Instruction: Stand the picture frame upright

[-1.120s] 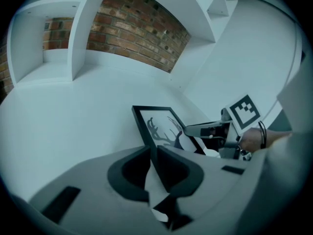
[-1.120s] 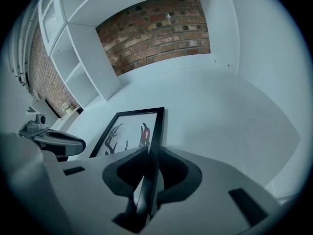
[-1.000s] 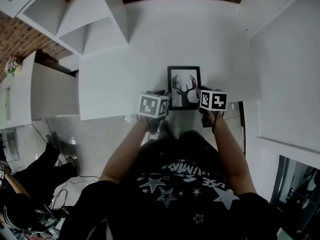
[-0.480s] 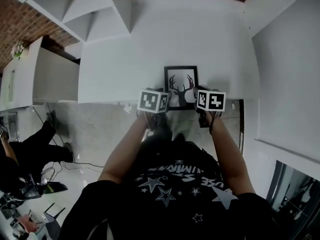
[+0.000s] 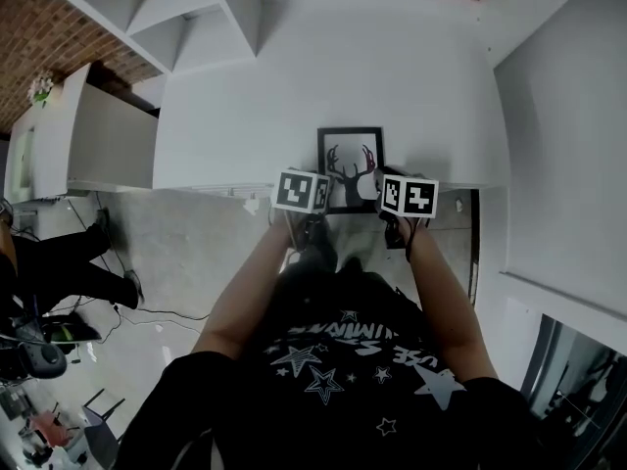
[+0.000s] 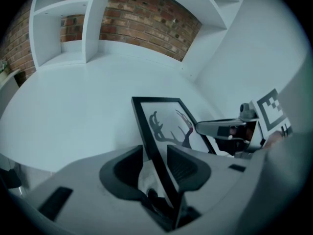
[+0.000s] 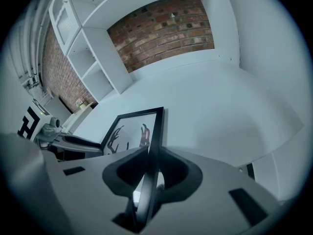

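Note:
The picture frame (image 5: 350,160), black-edged with a deer silhouette, sits near the front edge of the white table (image 5: 294,86), tilted up off the surface. My left gripper (image 5: 320,184) is at its left edge. In the left gripper view the frame (image 6: 166,126) passes between the jaws of that gripper (image 6: 156,163), which are opening, with a gap on the left side. My right gripper (image 5: 380,186) is at the right edge. In the right gripper view it (image 7: 149,168) is shut on the frame's (image 7: 129,131) black edge.
White shelves (image 5: 186,18) rise at the table's back left before a brick wall (image 6: 142,21). A white wall panel (image 5: 558,116) bounds the right side. A low white cabinet (image 5: 88,145) stands left of the table. A person's legs (image 5: 49,267) are on the floor at the left.
Both grippers have stayed at the frame's two sides while the head view drifted slightly. The frame looks a little shorter from above. The person at the left has moved.

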Demonstrator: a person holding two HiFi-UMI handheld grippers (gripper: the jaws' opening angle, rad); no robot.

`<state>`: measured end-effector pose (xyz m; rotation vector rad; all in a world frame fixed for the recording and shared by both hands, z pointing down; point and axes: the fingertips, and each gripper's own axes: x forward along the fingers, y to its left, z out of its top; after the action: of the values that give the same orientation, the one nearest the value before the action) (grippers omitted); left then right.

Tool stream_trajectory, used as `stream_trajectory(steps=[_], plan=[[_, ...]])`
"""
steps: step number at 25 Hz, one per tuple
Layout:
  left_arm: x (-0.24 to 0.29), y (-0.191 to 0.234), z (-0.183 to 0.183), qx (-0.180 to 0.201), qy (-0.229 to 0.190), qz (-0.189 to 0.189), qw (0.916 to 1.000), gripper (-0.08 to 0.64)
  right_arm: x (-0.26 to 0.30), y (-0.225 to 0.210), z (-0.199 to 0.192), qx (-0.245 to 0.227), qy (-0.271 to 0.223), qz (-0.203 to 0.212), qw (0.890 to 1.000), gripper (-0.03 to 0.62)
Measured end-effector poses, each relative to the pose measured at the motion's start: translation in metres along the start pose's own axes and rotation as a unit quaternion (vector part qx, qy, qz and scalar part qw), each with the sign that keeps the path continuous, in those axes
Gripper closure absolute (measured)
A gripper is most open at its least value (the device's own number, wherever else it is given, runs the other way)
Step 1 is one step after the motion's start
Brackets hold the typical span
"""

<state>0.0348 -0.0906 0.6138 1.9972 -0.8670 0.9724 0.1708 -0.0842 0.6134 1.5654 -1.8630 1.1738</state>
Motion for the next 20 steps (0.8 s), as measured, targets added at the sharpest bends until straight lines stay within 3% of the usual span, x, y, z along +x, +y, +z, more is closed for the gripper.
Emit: stream_trajectory(steps=[12,20], plan=[[0.0019,0.0048,-0.0014,-0.015,0.008,0.026,0.9995,0.433,0.0014,-0.0006,-0.0017,-0.010,0.008,0.006,1.000,0.495],[0.0006,0.0042,-0.0012,-0.037,-0.007,0.018,0.9991,0.463,0.0014,0.0010,-0.0009,-0.006,0.005,0.015,1.000,0.512]])
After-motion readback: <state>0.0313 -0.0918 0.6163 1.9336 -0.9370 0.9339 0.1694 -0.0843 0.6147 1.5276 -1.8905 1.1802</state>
